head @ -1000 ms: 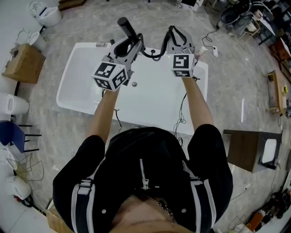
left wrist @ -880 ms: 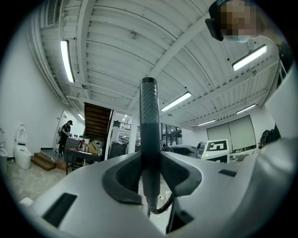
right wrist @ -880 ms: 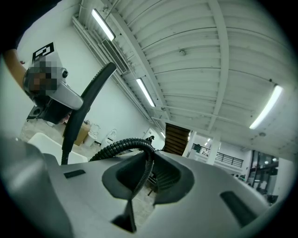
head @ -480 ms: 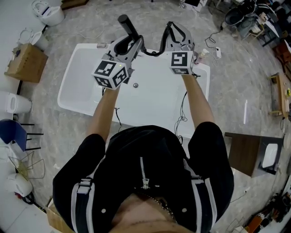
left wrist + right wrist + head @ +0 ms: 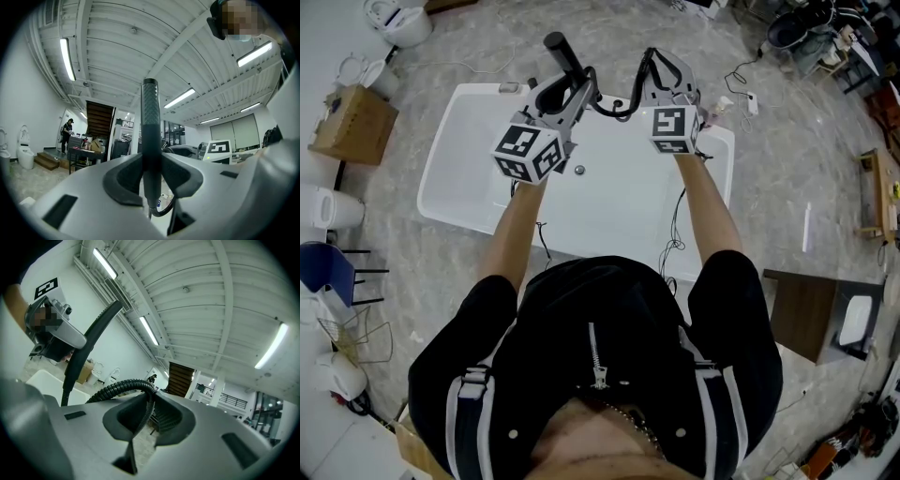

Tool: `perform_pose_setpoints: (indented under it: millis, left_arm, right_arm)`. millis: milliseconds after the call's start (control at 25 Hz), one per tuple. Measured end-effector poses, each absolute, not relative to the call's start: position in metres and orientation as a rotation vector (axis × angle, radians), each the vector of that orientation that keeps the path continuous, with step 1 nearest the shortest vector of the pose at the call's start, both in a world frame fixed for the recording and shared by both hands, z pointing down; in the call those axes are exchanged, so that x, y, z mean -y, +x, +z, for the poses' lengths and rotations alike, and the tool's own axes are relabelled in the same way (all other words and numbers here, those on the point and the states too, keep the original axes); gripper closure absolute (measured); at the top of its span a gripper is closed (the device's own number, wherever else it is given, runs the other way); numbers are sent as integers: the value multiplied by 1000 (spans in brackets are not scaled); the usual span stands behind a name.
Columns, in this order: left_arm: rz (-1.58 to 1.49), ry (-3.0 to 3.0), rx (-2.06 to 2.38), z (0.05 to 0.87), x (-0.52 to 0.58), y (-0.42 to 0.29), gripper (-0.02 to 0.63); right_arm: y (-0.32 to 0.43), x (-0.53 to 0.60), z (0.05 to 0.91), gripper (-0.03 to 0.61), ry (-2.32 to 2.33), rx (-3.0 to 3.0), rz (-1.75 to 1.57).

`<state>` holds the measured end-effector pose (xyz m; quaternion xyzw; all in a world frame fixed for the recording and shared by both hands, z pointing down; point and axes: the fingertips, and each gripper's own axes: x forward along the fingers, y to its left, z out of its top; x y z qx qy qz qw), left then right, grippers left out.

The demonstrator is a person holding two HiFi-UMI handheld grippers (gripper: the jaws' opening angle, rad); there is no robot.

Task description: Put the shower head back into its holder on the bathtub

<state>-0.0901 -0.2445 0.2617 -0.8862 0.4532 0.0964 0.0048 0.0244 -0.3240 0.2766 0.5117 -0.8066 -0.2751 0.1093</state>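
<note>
One white rectangular bathtub (image 5: pixel 459 178) takes up the floor below the person. Over its far rim, the left hand-held gripper (image 5: pixel 569 92) is clamped on the black stick-shaped shower head (image 5: pixel 562 52), whose end juts past the jaws, likely so it can be aimed at a holder I cannot pick out. Just beside it, also above that rim, the right hand-held gripper (image 5: pixel 661 73) pinches the black ribbed hose (image 5: pixel 614 108), probably to stop slack from tugging. No brand or writing is readable; only square black-and-white markers show.
</note>
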Motion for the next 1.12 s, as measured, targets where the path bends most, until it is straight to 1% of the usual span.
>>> perform_pose_setpoints:
  millis: [240, 560, 1120]
  left_arm:
    - [301, -2774, -1439, 269, 245, -91, 482]
    - [326, -2771, -1433, 264, 250, -90, 482]
    - [342, -2767, -1424, 265, 254, -85, 482]
  right_arm:
    - [30, 329, 292, 515, 1514, 2367, -762]
    - [33, 331, 266, 515, 1553, 2357, -846]
    - [31, 349, 251, 515, 1548, 2347, -915]
